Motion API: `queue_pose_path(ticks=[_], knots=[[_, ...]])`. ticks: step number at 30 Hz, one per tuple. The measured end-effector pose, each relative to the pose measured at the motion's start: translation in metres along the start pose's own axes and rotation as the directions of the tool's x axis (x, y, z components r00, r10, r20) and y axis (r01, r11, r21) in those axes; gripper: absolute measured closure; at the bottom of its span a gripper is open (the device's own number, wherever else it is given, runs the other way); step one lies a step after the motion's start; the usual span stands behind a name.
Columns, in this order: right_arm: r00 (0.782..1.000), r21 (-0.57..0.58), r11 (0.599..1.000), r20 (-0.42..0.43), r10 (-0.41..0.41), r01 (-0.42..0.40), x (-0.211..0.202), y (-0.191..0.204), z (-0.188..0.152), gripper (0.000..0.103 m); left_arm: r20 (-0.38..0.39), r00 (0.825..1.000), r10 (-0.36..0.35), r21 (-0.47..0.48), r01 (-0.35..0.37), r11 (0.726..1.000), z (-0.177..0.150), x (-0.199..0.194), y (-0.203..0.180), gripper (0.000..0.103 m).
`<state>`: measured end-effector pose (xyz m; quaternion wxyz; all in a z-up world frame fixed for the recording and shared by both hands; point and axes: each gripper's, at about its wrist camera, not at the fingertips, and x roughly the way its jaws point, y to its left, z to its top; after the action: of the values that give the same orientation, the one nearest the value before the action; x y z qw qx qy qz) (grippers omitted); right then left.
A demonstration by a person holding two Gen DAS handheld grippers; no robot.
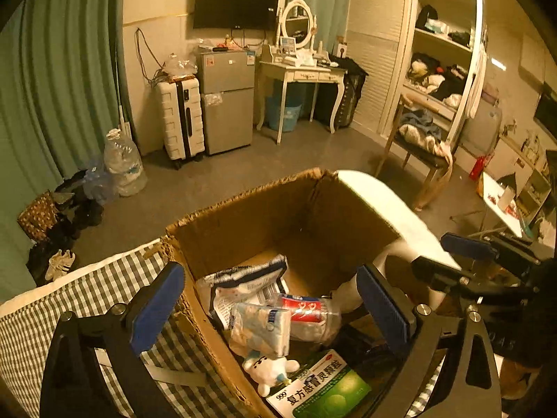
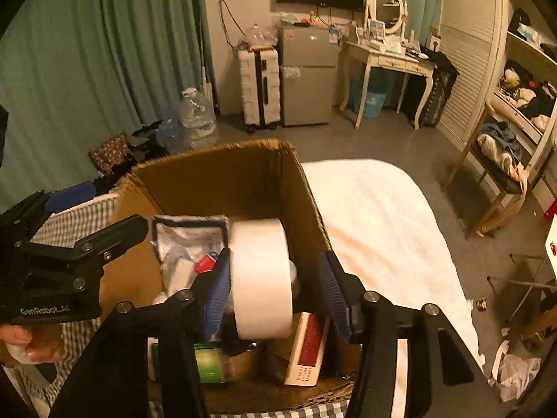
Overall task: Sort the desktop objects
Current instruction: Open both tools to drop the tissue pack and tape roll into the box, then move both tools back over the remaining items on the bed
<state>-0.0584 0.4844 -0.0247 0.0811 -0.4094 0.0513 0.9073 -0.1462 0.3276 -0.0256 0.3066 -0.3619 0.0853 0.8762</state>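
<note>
Two grippers work over the cardboard box (image 2: 222, 174). Right gripper (image 2: 275, 289) has jaws apart w/ the paper roll (image 2: 261, 278) between them above the box interior, roll axis across the jaws, right pad clear, prob. dropping in. Left gripper (image 1: 275, 299) wide open, empty, at box's left wall.

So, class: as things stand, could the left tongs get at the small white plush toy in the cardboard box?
Probably yes. The left tongs stand open over the cardboard box, and the white plush toy lies uncovered just below them, with only a tissue pack resting against its upper side.
</note>
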Motion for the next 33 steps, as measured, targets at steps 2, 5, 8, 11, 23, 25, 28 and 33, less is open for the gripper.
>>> queue_pose_path(ticks=[2, 5, 8, 11, 23, 25, 28, 33], knots=[[1.000, -0.004, 1.000, 0.014, 0.006, -0.006, -0.008, 0.004, 0.002, 0.046, 0.010, 1.000, 0.006, -0.004, -0.006, 1.000, 0.003, -0.008, 0.001, 0.002], [0.999, -0.023, 1.000, 0.044, 0.006, -0.005, -0.020, 0.010, 0.005, 0.044, 0.031, 0.999, 0.013, -0.001, -0.013, 1.000, 0.005, -0.024, 0.000, 0.002], [0.998, -0.015, 1.000, 0.061, 0.018, -0.017, -0.029, 0.014, 0.010, 0.043, 0.055, 0.998, 0.030, 0.009, -0.031, 0.999, 0.007, -0.038, 0.005, 0.002], [0.998, -0.017, 1.000, 0.064, 0.028, -0.027, -0.036, 0.019, 0.012, 0.042, 0.087, 0.995, 0.055, 0.030, -0.058, 0.998, 0.006, -0.055, 0.011, 0.002], [0.978, -0.011, 0.994, 0.175, 0.113, -0.113, -0.067, 0.051, 0.023, 0.018, 0.167, 0.970, 0.175, -0.116, -0.157, 0.981, -0.007, -0.108, 0.084, 0.002], [0.973, 0.000, 0.992, 0.197, 0.121, -0.124, -0.070, 0.056, 0.024, 0.013, 0.184, 0.959, 0.217, -0.164, -0.188, 0.968, -0.010, -0.118, 0.100, 0.002], [0.960, -0.001, 0.988, 0.238, 0.150, -0.154, -0.072, 0.066, 0.029, 0.006, 0.205, 0.943, 0.263, -0.187, -0.226, 0.956, -0.013, -0.134, 0.117, 0.002], [0.941, -0.046, 0.986, 0.294, 0.165, -0.159, -0.088, 0.095, 0.033, 0.000, 0.259, 0.917, 0.302, -0.206, -0.253, 0.945, -0.020, -0.164, 0.137, 0.000]])
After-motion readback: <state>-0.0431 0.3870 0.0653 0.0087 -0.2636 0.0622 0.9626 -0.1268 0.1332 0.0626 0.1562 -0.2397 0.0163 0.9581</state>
